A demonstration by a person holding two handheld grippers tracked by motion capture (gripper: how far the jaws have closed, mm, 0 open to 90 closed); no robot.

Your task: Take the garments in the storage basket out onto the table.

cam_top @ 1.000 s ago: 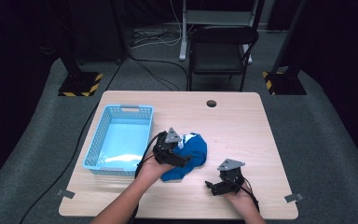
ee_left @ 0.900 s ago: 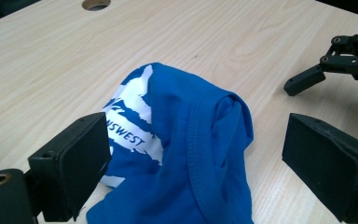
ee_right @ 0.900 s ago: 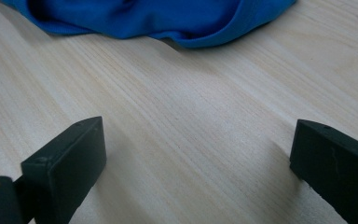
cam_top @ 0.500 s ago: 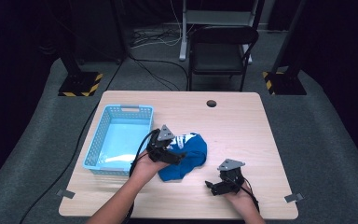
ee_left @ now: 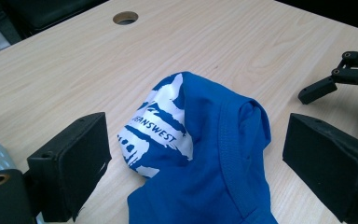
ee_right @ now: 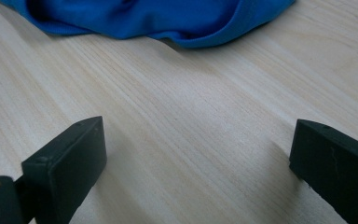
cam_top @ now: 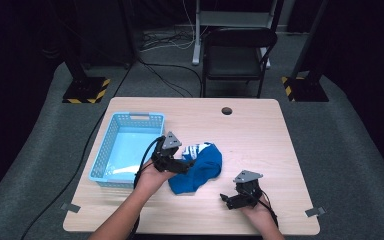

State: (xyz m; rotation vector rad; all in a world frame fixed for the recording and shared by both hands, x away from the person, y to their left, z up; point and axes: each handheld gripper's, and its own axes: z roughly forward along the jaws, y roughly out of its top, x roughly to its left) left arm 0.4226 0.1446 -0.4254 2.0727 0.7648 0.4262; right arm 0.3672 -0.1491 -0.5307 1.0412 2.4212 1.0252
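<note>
A crumpled blue T-shirt [cam_top: 200, 172] with a white print lies on the wooden table [cam_top: 260, 145], just right of the basket. In the left gripper view the shirt [ee_left: 205, 154] bulges up between my two black jaws, which stand wide apart on either side of it. My left gripper [cam_top: 182, 164] is open at the shirt's left edge. My right gripper [cam_top: 227, 199] rests low on the table near the front, open, a short way from the shirt's right side. In the right gripper view the shirt's hem [ee_right: 168, 23] lies ahead of the spread jaws, with bare wood between them.
A light blue plastic basket [cam_top: 111, 150] stands at the table's left, close behind my left hand. A round cable hole [cam_top: 226, 110] sits near the far edge. A black chair [cam_top: 235, 55] stands beyond the table. The other gripper's jaw tips [ee_left: 340, 77] show at the right in the left gripper view.
My left gripper has slid a little left and back along the shirt's left edge. The right gripper has stayed in place.
</note>
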